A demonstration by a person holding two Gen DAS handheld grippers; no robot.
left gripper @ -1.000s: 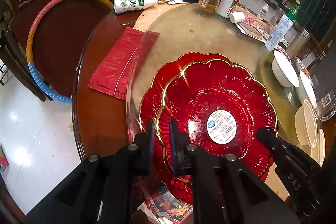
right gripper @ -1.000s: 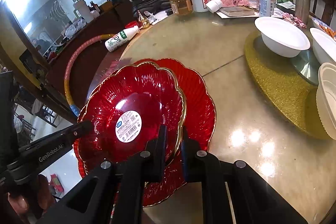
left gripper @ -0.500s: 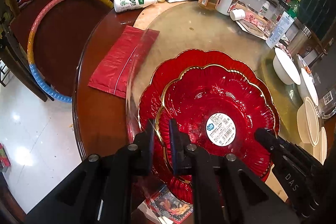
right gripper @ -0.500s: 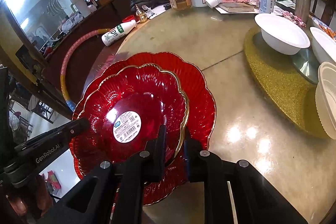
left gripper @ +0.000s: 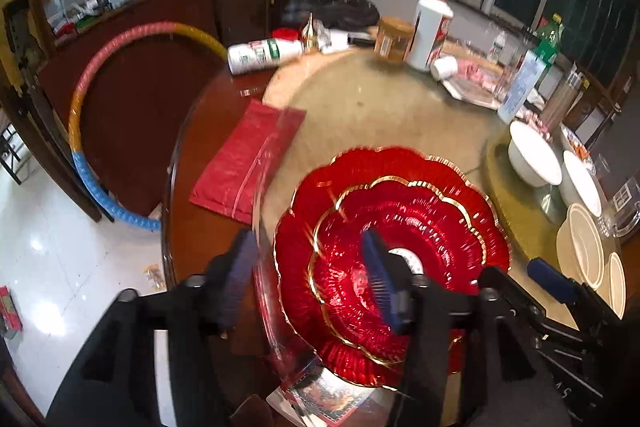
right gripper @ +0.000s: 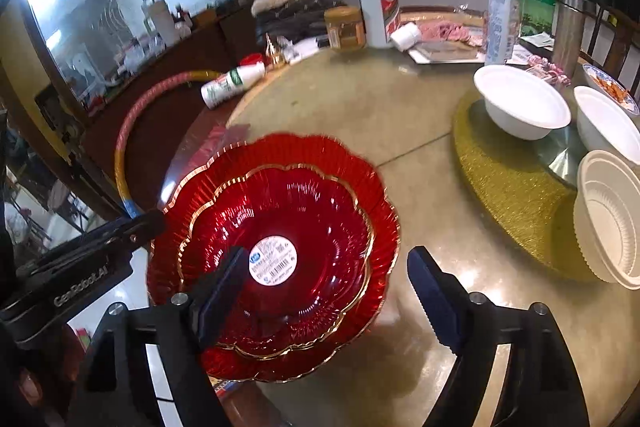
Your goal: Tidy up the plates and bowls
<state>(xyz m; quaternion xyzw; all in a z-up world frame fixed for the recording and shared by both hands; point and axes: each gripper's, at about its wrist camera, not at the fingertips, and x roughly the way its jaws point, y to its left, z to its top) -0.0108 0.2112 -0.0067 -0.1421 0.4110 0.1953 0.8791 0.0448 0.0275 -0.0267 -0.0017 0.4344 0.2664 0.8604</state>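
- Left gripper [left gripper: 310, 277]: jaws are opening, spread apart with nothing pinched. One finger sits over the table's near edge, the other over the small plate, not pressing on it.
- Right gripper [right gripper: 328, 291]: jaws opening too, wide apart. The near rim of the plates sits between the fingers, but the pads aren't on it.
- Small red plate [right gripper: 304, 211], gold scalloped rim, white barcode sticker [right gripper: 273, 260] in the middle. It's nested inside the big red plate [right gripper: 360, 163], same style, roughly centred.
- Both plates rest on the round table [right gripper: 360, 107], close to its near edge.
- White bowls [right gripper: 522, 103] are off to the right on a gold mat [right gripper: 504, 183], well apart from the plates; a stack of them [right gripper: 608, 219] is nearest.
- Red bag [left gripper: 248, 159] lies flat just left of the plates.
- Far side is cluttered: a white bottle [right gripper: 378, 7], a jar [right gripper: 345, 28], and a bottle lying on its side [right gripper: 232, 83].
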